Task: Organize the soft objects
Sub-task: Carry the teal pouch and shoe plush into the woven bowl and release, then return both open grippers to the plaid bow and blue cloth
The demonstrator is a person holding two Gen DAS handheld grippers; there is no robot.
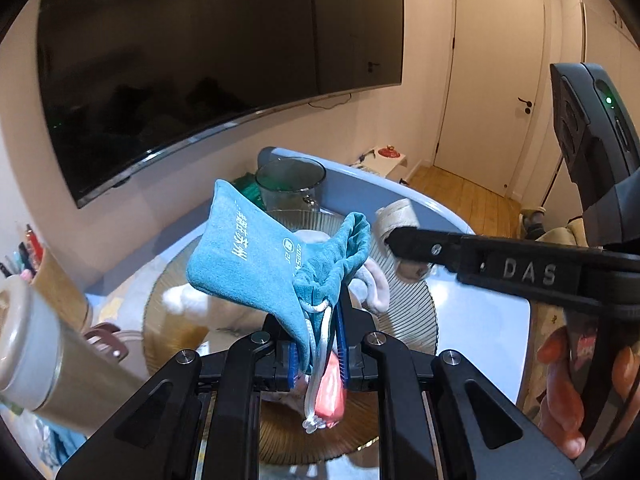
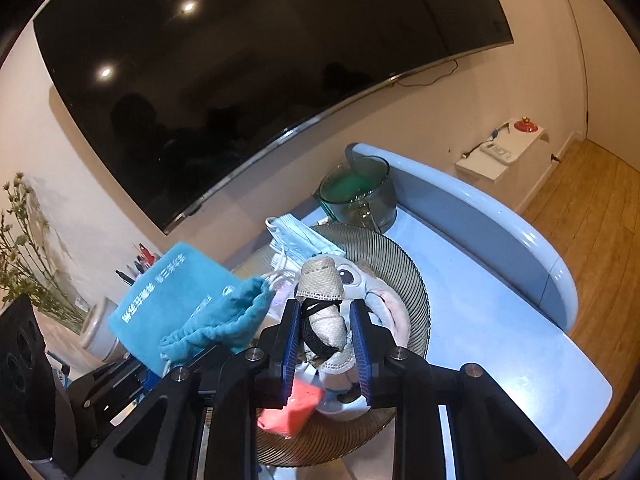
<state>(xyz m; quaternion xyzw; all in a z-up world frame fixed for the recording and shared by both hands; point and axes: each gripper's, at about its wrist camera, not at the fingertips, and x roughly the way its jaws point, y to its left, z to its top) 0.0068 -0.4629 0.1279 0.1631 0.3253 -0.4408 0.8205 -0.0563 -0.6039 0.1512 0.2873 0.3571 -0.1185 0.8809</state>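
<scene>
Up above a ribbed glass plate point(image 1: 404, 312), a teal drawstring pouch point(image 1: 256, 256) hangs lifted, its gathered mouth and white cord pinched between the blue pads of the left hand-held gripper point(image 1: 318, 344), whose jaws stand narrow on the fabric. White printed lettering runs across the pouch's side. Just beside it, the right hand-held gripper point(image 2: 326, 340) holds a beige woven soft item with a black band point(image 2: 324, 312) between its pads, the jaws closed in on it, also raised over the plate. In the left wrist view that gripper's finger, marked DAS, reaches in from the right with the beige piece at its tip.

On the plate lie a plush toy with a large eye point(image 2: 360, 284), pale blue face masks point(image 2: 300, 240) at the plate's far rim, and an orange-red soft item point(image 2: 294, 408) at its near rim. The plate rests on a light blue desk point(image 2: 500, 320) with a raised curved back edge. A glass jar point(image 2: 360, 192) stands toward the far edge of the desk, beyond the plate. A beige bottle point(image 1: 44, 344) and a holder of pens point(image 1: 24, 256) are at the left side. A large dark screen point(image 1: 200, 60) hangs on the wall behind.
</scene>
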